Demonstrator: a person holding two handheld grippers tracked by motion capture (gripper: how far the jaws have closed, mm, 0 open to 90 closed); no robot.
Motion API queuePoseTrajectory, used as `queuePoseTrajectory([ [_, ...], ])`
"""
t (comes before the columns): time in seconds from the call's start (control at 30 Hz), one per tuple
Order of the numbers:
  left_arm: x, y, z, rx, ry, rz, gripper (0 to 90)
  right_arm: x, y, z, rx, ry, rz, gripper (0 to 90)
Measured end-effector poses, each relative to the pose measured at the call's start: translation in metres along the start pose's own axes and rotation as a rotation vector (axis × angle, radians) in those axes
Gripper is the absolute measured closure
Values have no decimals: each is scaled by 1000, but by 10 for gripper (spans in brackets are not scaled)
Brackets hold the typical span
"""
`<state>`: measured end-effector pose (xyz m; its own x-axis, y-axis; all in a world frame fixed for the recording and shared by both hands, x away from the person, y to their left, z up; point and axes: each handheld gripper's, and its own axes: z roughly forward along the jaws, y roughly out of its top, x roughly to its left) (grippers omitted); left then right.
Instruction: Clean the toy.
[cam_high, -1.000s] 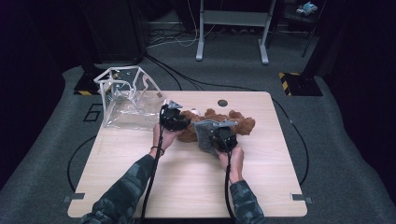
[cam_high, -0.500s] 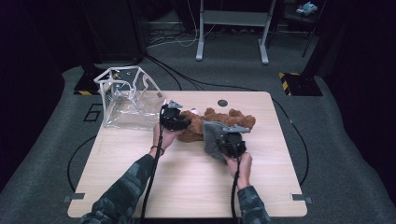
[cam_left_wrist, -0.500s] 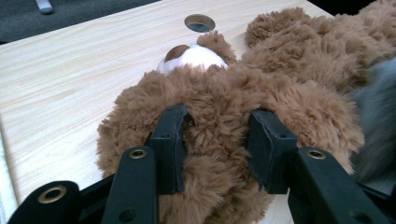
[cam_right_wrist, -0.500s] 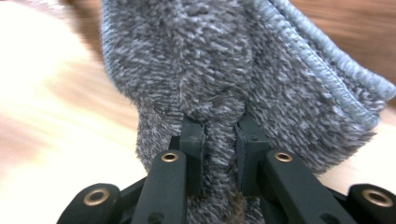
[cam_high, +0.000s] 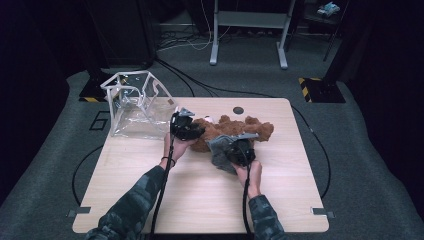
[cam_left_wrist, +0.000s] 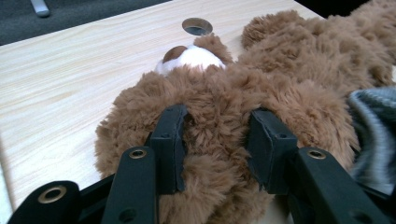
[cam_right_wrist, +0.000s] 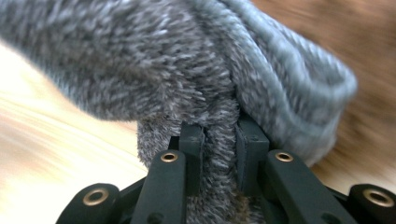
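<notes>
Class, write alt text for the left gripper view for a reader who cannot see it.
Two black jaws of the left gripper pinch the fur of a brown teddy bear lying on a light wooden table. A grey knitted garment shows at the right edge.

we see brown plush teddy bear (cam_high: 227, 131) lying flat mid-table, white muzzle (cam_left_wrist: 189, 57) up, fur bunched at head end. grey knit garment (cam_high: 223, 150) w/ ribbed hem touches bear's near side, a fold pinched up off tabletop.
</notes>
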<state>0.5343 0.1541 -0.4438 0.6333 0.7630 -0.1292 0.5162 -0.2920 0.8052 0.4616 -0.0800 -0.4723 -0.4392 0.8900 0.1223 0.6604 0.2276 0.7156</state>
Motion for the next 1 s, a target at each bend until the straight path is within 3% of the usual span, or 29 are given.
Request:
queuePoseTrajectory([
  [0.17, 0, 0, 0, -6, 1, 4, 579, -36, -12, -27, -29, -97, 74, 762],
  [0.27, 1, 1, -1, -15, -12, 1, 569, -47, -14, -34, -45, -114, 104, 761],
  [0.37, 2, 2, -6, -32, -22, 3, 487, -48, -15, -33, -36, -121, 92, 760],
  [0.43, 5, 2, -11, -32, -23, -4, 380, -46, -16, -32, -30, -135, 91, 760],
  [0.53, 8, 2, -19, -42, -19, -12, 316, -46, -17, -30, -35, -140, 83, 760],
  [0.83, 17, -3, -34, -66, 26, 0, 289, -49, -20, -36, -37, -161, 92, 760],
  [0.93, 20, -6, -28, -49, 4, 1, 280, -49, -20, -39, -46, -159, 87, 759],
  [1.0, 18, -6, -22, -27, -18, 23, 266, -49, -21, -41, -49, -161, 93, 759],
])
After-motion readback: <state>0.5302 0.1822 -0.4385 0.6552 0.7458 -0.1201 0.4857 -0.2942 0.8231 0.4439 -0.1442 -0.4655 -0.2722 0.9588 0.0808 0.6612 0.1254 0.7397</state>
